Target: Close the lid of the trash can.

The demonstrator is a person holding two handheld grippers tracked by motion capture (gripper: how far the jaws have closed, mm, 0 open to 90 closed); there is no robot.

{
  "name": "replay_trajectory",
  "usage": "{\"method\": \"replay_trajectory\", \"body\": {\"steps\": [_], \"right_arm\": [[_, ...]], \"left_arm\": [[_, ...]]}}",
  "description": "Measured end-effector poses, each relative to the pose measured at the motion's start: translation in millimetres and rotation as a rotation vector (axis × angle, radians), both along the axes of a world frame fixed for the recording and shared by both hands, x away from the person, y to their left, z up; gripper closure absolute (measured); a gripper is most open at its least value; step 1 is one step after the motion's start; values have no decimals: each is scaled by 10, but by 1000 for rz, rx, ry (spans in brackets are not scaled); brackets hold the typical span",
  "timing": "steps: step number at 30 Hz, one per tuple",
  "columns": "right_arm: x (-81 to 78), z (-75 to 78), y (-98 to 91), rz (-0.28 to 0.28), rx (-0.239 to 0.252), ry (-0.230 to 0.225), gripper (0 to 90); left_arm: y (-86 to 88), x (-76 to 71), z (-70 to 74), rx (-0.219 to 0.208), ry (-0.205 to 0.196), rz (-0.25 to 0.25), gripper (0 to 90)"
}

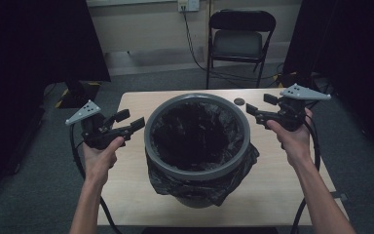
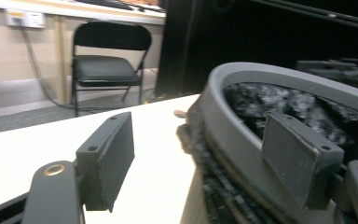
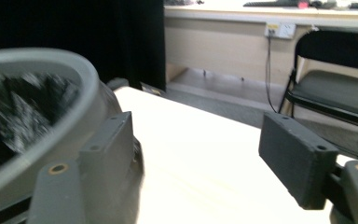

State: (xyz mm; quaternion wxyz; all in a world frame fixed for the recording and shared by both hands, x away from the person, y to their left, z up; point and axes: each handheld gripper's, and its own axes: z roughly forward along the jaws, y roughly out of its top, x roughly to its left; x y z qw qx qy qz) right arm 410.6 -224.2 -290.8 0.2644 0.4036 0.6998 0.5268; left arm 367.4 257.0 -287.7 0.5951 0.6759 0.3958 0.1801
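Observation:
A grey round bin point(image 1: 244, 139) lined with a black plastic bag point(image 1: 197, 134) stands in the middle of the light wooden table point(image 1: 131, 195). The bag's edge hangs crumpled outside under the rim. My left gripper point(image 1: 134, 119) is held just left of the bin, jaws pointing at the rim point(image 2: 242, 135). Its jaws stand open, and neither pad presses on anything point(image 2: 203, 154). My right gripper point(image 1: 259, 104) hovers at the bin's far right side, also open and empty point(image 3: 200, 158), with the rim point(image 3: 74, 107) beside its left jaw.
A small brown round thing point(image 1: 239, 101) lies on the table behind the bin. A black folding chair point(image 1: 241, 41) stands beyond the table by the wall, with a cable from a wall socket point(image 1: 188, 5). Dark curtains hang at both sides.

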Motion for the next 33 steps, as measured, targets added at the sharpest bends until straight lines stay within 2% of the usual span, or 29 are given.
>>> {"method": "replay_trajectory", "body": {"steps": [4,8,11,13,16,19,20,22,25,30,33], "right_arm": [[-20,-119,-82,-45,-23,28,194],[-64,-258,-141,-73,-47,50,175],[-89,-339,-150,-72,-69,72,174],[-108,-404,-151,-69,-90,91,171],[-145,-485,-170,-60,-99,112,160],[-191,-563,-195,-60,-102,126,155],[-206,-592,-203,-62,-107,131,155],[-250,-653,-216,-62,-108,144,155],[-313,-772,-233,-61,-113,164,154],[-408,-994,-281,-70,-119,208,154],[-457,-1119,-324,-77,-131,234,154]], "left_arm": [[77,9,-118,51,34,26,244],[137,-11,-256,56,55,34,206],[190,-30,-360,36,59,51,192],[195,-44,-403,63,61,40,173],[201,-90,-470,102,61,51,166],[217,-123,-530,104,76,43,167],[220,-137,-549,114,82,46,168],[208,-180,-590,164,92,62,197],[174,-243,-678,213,109,44,205],[139,-303,-880,231,147,47,204],[155,-313,-1009,212,196,59,204]]}}
